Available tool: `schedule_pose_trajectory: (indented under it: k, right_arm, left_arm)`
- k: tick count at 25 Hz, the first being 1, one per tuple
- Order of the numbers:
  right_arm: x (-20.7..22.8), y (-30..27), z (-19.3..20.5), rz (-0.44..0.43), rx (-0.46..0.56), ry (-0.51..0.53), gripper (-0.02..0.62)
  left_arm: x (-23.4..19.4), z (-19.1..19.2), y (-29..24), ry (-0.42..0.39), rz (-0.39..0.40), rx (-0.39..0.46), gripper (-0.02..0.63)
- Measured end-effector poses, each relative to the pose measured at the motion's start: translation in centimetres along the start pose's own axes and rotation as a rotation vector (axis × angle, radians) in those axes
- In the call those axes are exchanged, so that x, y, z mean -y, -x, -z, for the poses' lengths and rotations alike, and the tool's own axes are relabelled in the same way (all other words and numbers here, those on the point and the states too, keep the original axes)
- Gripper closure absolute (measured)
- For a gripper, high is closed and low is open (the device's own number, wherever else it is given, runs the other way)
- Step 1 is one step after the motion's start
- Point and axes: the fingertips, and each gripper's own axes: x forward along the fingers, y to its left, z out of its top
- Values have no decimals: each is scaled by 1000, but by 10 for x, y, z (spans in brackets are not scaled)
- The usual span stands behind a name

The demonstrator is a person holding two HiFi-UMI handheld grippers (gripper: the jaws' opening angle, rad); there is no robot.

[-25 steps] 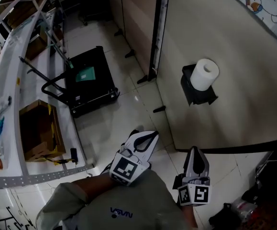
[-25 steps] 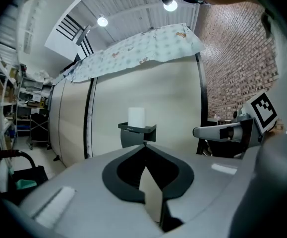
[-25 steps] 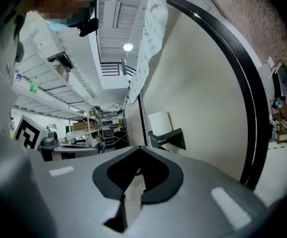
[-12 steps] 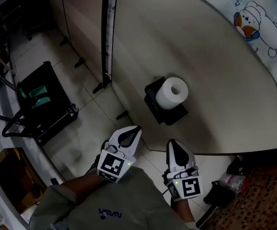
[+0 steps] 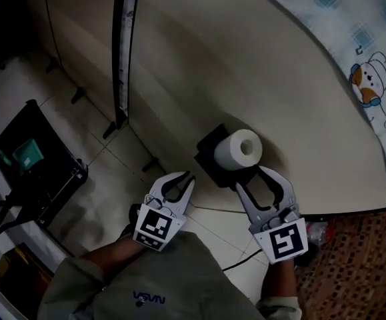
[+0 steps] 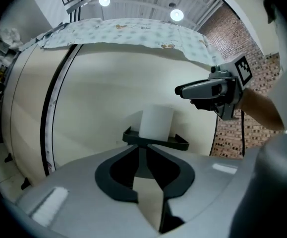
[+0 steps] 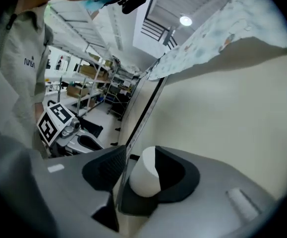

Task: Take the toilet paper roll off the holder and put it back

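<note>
A white toilet paper roll (image 5: 238,151) stands upright on a black holder (image 5: 209,153) fixed to the beige wall panel. My right gripper (image 5: 262,177) is just below and right of it, and its jaws have just been opening. They now stand wide with nothing gripped. In the right gripper view the roll (image 7: 145,175) shows framed between the right gripper's (image 7: 144,163) jaws, untouched. My left gripper (image 5: 178,183) is shut and empty, left of the holder. In the left gripper view the roll (image 6: 156,122) and holder (image 6: 156,140) lie straight ahead of the left gripper (image 6: 143,150).
The beige wall panel (image 5: 259,65) carries a black vertical strip (image 5: 121,52) at the left and a cartoon-print sheet (image 5: 366,79) at the upper right. A black cart (image 5: 36,162) stands on the tiled floor at the left. A cable (image 5: 243,262) runs near the person's body.
Both grippers have moved up toward the roll and holder. The right gripper's jaws have gone from shut to wide open. The head view has shifted right, toward the wall.
</note>
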Motion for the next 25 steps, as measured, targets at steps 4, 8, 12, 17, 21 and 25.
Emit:
schedule_pose_trajectory:
  k: [4,8,12,17,21,25]
  right_arm:
    - [4,-16,-3,-62,-101,134,393]
    - [10,-27,10,-141,-226,275,383]
    - [19,-33,26,-220,-326,372,382]
    - [18,-40,40,-320,-408,418,382]
    - [13,-44,49,-387,-479,468,382]
    - [8,-48,57,-428,-532,521,382]
  left_arm:
    - [-3,2,-11,-9,31,-13,588]
    - [-3,-2,-17,-15,25,-9,588]
    - [-4,-5,-21,-16,4,1,588]
    - [-6,-4,-25,-12,-21,-3,588]
    - [-5,-7,-29,-16,-26,1,588]
    - [-4,-7,-33,-19,-31,-1,588]
